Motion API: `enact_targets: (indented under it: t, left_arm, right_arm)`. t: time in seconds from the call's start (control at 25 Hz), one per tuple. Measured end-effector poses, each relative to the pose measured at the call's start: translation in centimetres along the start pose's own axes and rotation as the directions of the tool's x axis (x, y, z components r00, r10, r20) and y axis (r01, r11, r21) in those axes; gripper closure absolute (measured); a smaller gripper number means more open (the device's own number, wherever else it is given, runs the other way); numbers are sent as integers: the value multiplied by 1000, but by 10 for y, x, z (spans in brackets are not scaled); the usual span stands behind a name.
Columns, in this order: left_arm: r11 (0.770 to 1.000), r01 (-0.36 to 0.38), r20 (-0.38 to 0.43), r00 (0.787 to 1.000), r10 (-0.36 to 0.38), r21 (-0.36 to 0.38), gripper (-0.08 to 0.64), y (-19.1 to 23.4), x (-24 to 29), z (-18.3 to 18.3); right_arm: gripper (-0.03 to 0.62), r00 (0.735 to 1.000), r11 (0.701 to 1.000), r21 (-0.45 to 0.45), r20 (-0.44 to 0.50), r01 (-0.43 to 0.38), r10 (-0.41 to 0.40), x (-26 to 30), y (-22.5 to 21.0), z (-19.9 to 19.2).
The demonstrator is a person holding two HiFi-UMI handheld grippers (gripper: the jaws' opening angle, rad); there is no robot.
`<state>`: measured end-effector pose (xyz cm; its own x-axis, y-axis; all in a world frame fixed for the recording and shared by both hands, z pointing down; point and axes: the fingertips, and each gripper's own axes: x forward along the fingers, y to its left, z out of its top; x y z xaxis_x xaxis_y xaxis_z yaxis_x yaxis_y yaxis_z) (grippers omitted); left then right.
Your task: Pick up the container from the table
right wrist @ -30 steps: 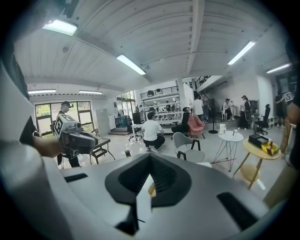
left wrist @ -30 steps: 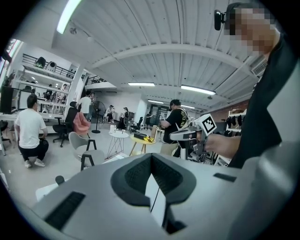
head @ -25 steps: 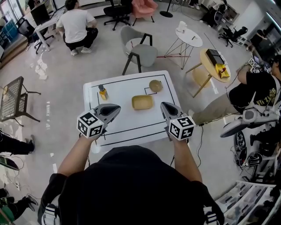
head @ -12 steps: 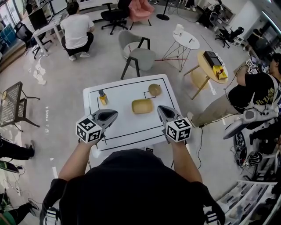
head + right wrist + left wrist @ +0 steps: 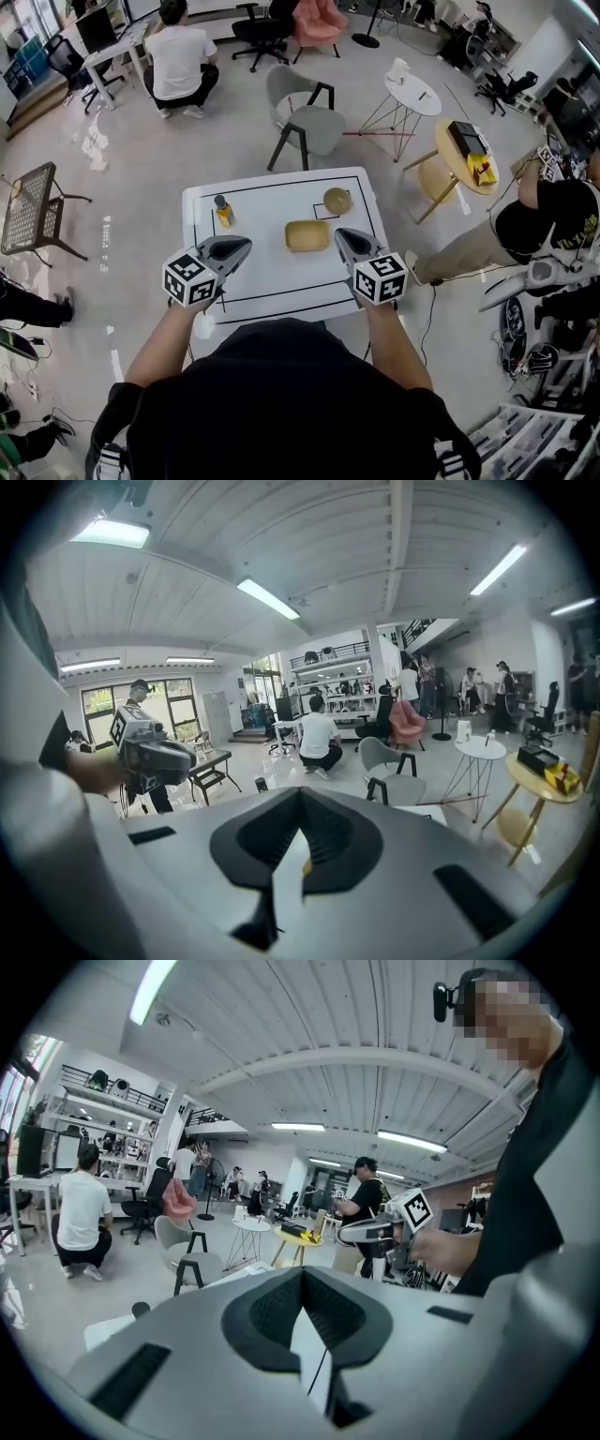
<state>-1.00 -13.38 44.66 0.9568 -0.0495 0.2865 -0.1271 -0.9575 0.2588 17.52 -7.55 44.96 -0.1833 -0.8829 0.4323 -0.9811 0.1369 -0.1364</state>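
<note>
Bottle (image 5: 222,210) & bowl (image 5: 337,200) nr container (image 5: 307,235)

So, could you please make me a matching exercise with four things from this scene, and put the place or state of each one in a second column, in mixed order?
Things:
1. bottle
2. rectangular container
3. round bowl
4. right gripper

Places or states:
A. middle of the table
B. fingers shut, holding nothing
C. left side of the table
D. far right part of the table

Pairs: 1-C, 2-A, 3-D, 4-B.
</note>
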Motion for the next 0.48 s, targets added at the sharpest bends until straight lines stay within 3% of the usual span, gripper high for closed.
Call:
enact_targets:
  t: [0.48]
  left_arm:
    - [997,-74,17,997,75,-32,554,20,29,13]
  right_arm:
    - [588,994,995,-27,-60,-97,95,37,-32,6]
